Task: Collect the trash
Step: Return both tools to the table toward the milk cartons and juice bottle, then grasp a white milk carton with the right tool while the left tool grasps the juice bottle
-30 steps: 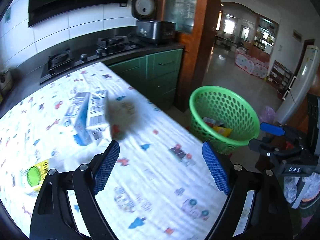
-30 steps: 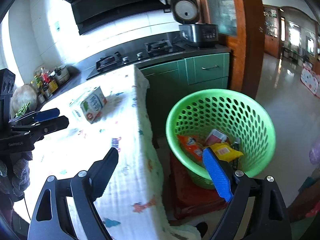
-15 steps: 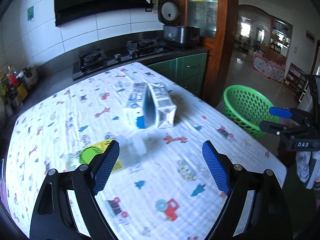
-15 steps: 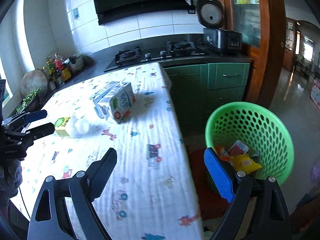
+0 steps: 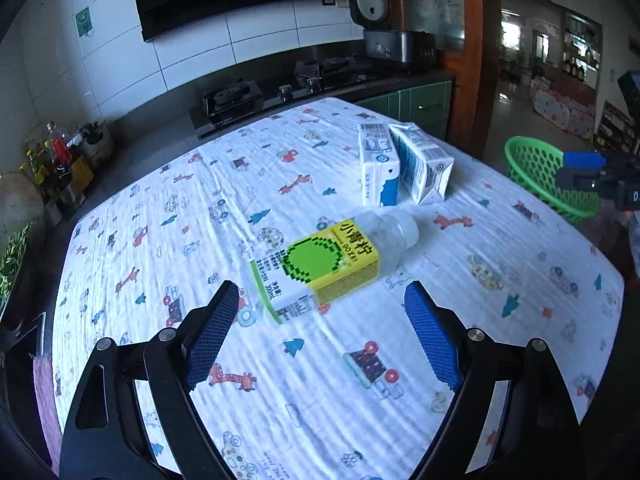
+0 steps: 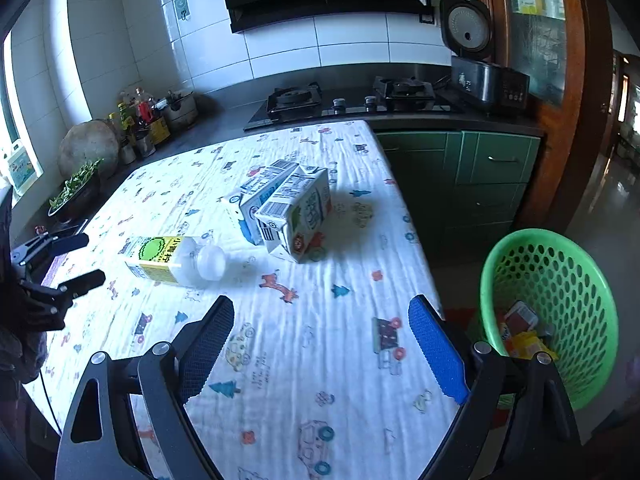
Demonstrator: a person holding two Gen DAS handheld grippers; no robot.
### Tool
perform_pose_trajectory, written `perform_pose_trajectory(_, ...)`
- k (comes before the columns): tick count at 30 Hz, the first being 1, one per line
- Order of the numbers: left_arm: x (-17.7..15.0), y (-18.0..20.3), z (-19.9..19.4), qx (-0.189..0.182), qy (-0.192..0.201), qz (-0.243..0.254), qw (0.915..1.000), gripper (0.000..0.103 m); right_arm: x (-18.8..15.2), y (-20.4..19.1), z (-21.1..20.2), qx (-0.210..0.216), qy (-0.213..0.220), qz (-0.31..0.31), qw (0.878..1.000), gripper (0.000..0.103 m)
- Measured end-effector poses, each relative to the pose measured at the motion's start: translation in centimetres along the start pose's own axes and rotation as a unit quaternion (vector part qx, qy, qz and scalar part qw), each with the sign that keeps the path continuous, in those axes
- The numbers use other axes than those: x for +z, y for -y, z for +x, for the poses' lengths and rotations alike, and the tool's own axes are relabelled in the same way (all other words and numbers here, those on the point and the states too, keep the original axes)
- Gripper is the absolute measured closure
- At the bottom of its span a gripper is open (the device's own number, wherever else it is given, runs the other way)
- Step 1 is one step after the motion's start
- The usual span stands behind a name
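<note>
A clear plastic bottle with a yellow and green label lies on its side on the patterned tablecloth, just ahead of my open left gripper. Two milk cartons lie side by side farther off. From the right wrist view the bottle is ahead to the left and the cartons straight ahead. My right gripper hangs open and empty over the table's near edge. A green mesh basket with several wrappers stands on the floor to the right.
A dark counter with a gas hob, a rice cooker and jars runs behind the table. Green cabinets stand past the table's far right edge. The left gripper shows at the right wrist view's left edge.
Both views have swung left, away from the basket and over the table. The bottle has come to sit right before the left gripper, and the cartons now face the right gripper.
</note>
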State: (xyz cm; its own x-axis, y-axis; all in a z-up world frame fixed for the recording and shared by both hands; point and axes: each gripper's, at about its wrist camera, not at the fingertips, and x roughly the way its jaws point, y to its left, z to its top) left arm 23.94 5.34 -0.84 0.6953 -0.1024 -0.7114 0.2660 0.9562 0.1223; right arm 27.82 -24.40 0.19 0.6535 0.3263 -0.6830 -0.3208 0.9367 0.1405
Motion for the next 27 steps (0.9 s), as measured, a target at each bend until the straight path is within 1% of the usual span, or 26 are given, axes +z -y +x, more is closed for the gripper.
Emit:
perform_pose_trajectory(1,-0.1,-0.2,0.5,-0.005,-0.007,0.009,0.9999,0.019,0.2,-0.2,0.3,0.002,-0.002,0.000,1.000,0.017)
perform_pose_trajectory(3,0.0,-0.3,1.2,-0.003,-0.012,0.025,0.9996,0.019,0.7,-0.5,0.9,0.006,-0.009,0.003,1.000,0.017)
perform_pose_trajectory(7,0.7,-0.2,2.9,-0.013,-0.021,0.072,0.9971,0.019,1.8,-0.8,1.9,0.010,-0.023,0.011,1.000,0.017)
perform_pose_trajectory(8,1.0,-0.1,3.4,-0.023,-0.025,0.086,0.9957,0.019,2.2,-0.9,2.2,0.010,-0.028,0.012,0.999,0.017)
perform_pose_trajectory(10,1.3,0.1,4.5,-0.030,-0.032,0.111,0.9928,0.017,2.7,-1.0,2.7,0.008,-0.034,0.014,0.999,0.017)
perform_pose_trajectory(14,1.9,0.0,6.7,-0.048,-0.044,0.139,0.9882,0.017,3.7,-1.0,3.5,0.007,-0.046,0.017,0.999,0.017)
perform_pose_trajectory(17,2.4,0.1,8.1,-0.064,-0.050,0.168,0.9824,0.017,4.4,-1.1,4.3,0.005,-0.057,0.013,0.998,0.017)
perform_pose_trajectory(22,2.8,0.2,10.1,-0.099,-0.062,0.200,0.9728,0.015,5.9,-1.1,6.1,0.013,-0.078,0.025,0.997,0.017)
perform_pose_trajectory(25,3.0,0.4,11.0,-0.126,-0.068,0.206,0.9679,0.014,7.1,-1.3,7.6,0.019,-0.091,0.032,0.995,0.017)
perform_pose_trajectory(27,3.1,0.5,11.4,-0.138,-0.070,0.207,0.9660,0.014,8.0,-1.4,8.7,0.019,-0.098,0.039,0.994,0.017)
